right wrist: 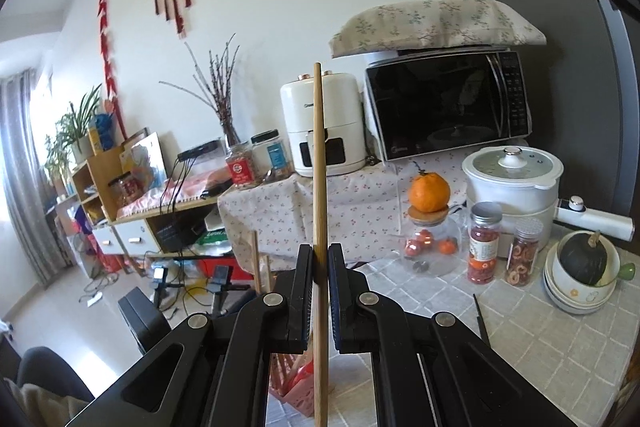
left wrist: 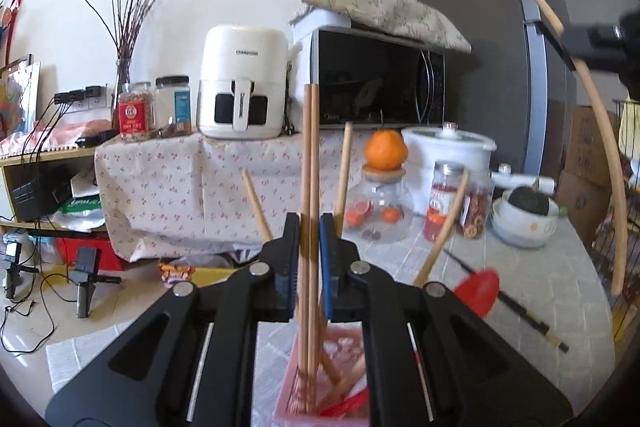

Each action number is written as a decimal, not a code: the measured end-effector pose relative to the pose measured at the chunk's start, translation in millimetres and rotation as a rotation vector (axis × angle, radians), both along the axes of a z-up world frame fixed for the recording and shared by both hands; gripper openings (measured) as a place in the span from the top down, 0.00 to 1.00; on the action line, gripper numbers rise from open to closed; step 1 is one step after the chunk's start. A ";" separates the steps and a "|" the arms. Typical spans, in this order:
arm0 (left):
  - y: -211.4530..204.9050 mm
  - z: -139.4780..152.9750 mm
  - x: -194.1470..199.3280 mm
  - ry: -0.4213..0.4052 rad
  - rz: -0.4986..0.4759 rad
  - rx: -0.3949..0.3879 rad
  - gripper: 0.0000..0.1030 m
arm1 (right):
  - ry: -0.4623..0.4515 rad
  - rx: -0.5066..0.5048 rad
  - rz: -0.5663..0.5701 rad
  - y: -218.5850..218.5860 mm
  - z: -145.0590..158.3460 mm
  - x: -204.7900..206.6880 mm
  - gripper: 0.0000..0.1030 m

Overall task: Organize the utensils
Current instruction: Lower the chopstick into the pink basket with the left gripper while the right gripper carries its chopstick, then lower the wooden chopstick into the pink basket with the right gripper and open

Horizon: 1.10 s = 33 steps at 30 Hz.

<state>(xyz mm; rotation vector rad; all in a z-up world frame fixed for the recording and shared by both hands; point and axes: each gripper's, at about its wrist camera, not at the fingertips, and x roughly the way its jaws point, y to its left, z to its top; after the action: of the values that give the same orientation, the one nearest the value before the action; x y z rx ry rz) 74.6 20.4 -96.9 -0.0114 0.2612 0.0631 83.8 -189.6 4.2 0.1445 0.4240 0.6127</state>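
The left gripper [left wrist: 309, 259] is nearly closed, its black jaws pinching a pair of long, light wooden chopsticks [left wrist: 310, 163] that stand upright, side by side. Their lower ends reach down into a pink plastic utensil basket [left wrist: 289, 383] directly below the gripper, where further wooden chopsticks [left wrist: 345, 167] lean outward at angles and something red lies at the bottom.

The right gripper [right wrist: 320, 267] is likewise almost shut, clamped on a single wooden chopstick [right wrist: 319, 163] held vertical, with the same pink basket low behind it.

On the desk [left wrist: 532, 291], covered in a pale tile-patterned cloth, a red plastic spoon [left wrist: 480, 289] lies beside a pair of dark chopsticks [left wrist: 516, 307]. Further back stand a glass jar topped by an orange [right wrist: 429, 193], two small jars of dried fruit [right wrist: 484, 243], a white electric pot [right wrist: 512, 183] and stacked bowls holding a dark green squash [right wrist: 583, 263]. A microwave [right wrist: 448, 107] and white air fryer [right wrist: 320, 123] sit behind.
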 end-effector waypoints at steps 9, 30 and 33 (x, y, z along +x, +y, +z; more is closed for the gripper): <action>24.9 30.7 9.2 0.255 0.076 -0.133 0.54 | 0.016 -0.069 0.034 41.6 -20.4 2.3 0.93; 116.3 10.8 34.7 0.912 0.122 -0.428 0.42 | -0.075 -0.054 -0.078 119.0 -80.2 8.6 0.93; 121.7 11.3 34.2 0.910 0.120 -0.496 0.42 | -0.086 -0.094 -0.096 126.7 -92.1 5.4 0.93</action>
<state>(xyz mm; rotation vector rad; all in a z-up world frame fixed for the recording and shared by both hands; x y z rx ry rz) 108.8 142.1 -85.7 -0.5011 1.1816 0.1190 89.2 -62.9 -87.8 0.0486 0.3592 0.5014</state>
